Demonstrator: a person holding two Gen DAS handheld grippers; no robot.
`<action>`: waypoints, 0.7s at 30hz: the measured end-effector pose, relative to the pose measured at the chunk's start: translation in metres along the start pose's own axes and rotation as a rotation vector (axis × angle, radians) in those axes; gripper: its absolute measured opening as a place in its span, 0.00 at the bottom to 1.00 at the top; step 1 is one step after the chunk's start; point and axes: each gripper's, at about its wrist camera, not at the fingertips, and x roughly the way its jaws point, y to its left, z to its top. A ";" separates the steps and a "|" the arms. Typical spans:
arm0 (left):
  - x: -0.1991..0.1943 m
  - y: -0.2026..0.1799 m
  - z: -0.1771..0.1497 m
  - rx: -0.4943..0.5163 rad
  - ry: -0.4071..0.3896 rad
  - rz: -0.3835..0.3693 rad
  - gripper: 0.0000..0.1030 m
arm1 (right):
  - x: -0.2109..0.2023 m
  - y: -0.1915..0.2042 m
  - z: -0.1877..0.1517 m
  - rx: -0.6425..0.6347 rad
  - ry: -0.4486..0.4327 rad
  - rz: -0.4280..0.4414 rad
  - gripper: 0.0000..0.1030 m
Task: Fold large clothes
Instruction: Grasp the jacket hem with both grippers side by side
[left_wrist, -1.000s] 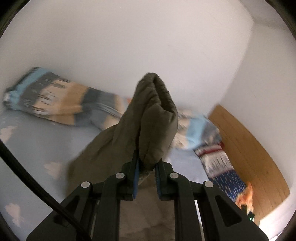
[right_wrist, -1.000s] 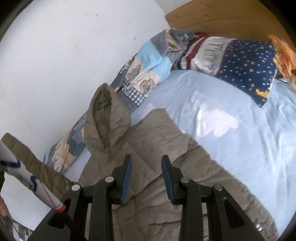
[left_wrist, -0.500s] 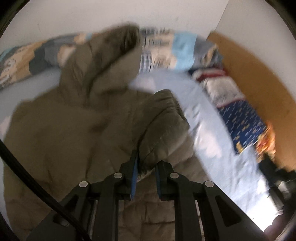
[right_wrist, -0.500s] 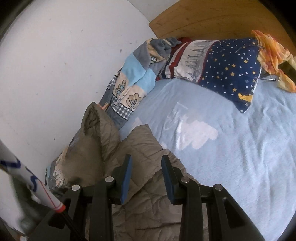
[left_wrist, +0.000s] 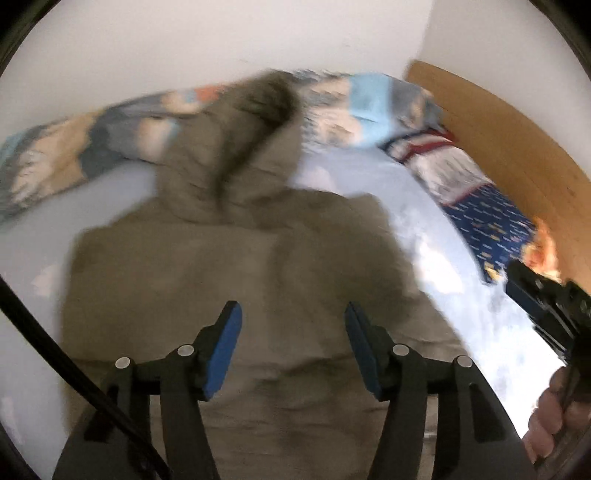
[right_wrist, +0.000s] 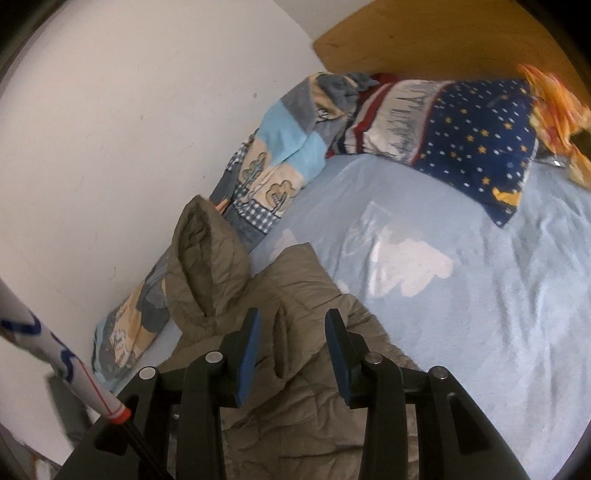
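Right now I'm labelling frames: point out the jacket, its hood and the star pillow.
jacket (left_wrist: 236, 295), left wrist view, middle of the back.
hood (right_wrist: 207, 266), right wrist view, quilted side.
star pillow (right_wrist: 480, 140), right wrist view, navy starred part.

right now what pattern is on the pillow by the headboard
Navy with small yellow stars on the pillow, striped at one end; clearest in the right wrist view.
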 end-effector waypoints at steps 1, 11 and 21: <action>-0.001 0.015 0.003 -0.009 -0.005 0.036 0.57 | 0.006 0.006 -0.003 -0.018 0.017 0.011 0.38; 0.055 0.143 -0.024 -0.164 0.120 0.232 0.59 | 0.095 0.067 -0.057 -0.285 0.185 -0.015 0.38; 0.077 0.146 -0.034 -0.178 0.180 0.237 0.67 | 0.162 0.050 -0.090 -0.330 0.356 -0.171 0.38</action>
